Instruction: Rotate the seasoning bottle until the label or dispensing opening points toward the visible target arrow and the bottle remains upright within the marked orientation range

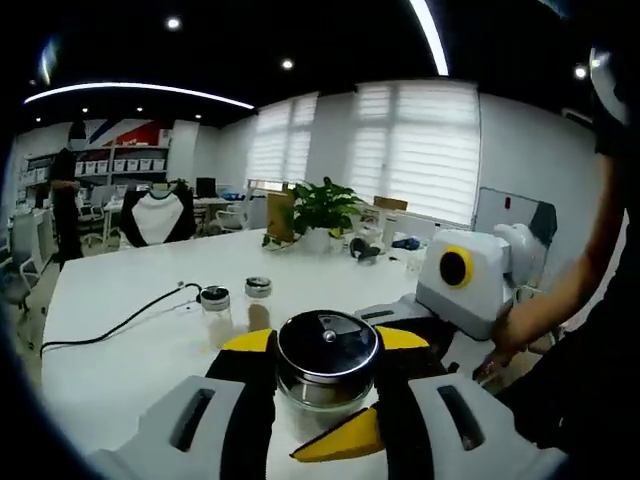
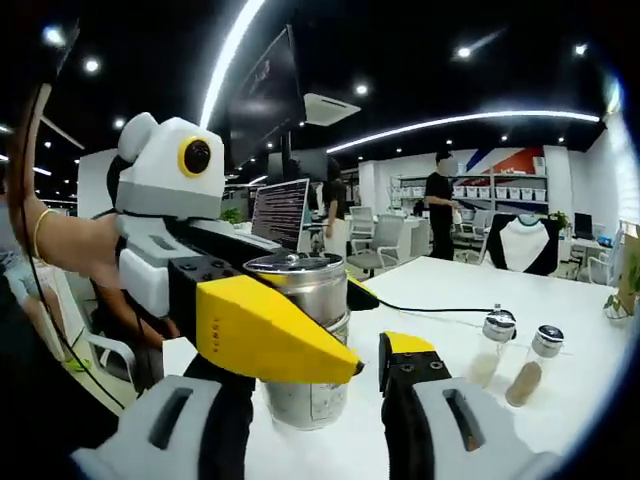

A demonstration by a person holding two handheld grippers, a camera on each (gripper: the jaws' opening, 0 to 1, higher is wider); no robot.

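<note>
I am holding the seasoning bottle (image 1: 326,372) upright on the white desk (image 1: 130,300), and the turning step is in hand. My left gripper (image 1: 325,400) is closing its jaws narrowly on the glass body of the bottle, just under the metal lid. In the right gripper view the same left gripper (image 2: 290,320) is coming in from the left and gripping the bottle (image 2: 300,340) around its upper part. My right gripper (image 2: 320,400) is standing just beside the bottle with its jaws wide, one on each side of the lower part, and it seems they are not pressing it, though the near jaw is hiding the contact.

Two small spice jars (image 1: 235,310) are standing on the desk behind the bottle, and a black cable (image 1: 120,325) is lying to the left of them.

I am not seeing any target arrow, so I cannot judge how much rotation remains. The next move, I think, calls for a slow twist about the bottle's own axis, keeping the base flat on the desk.
</note>
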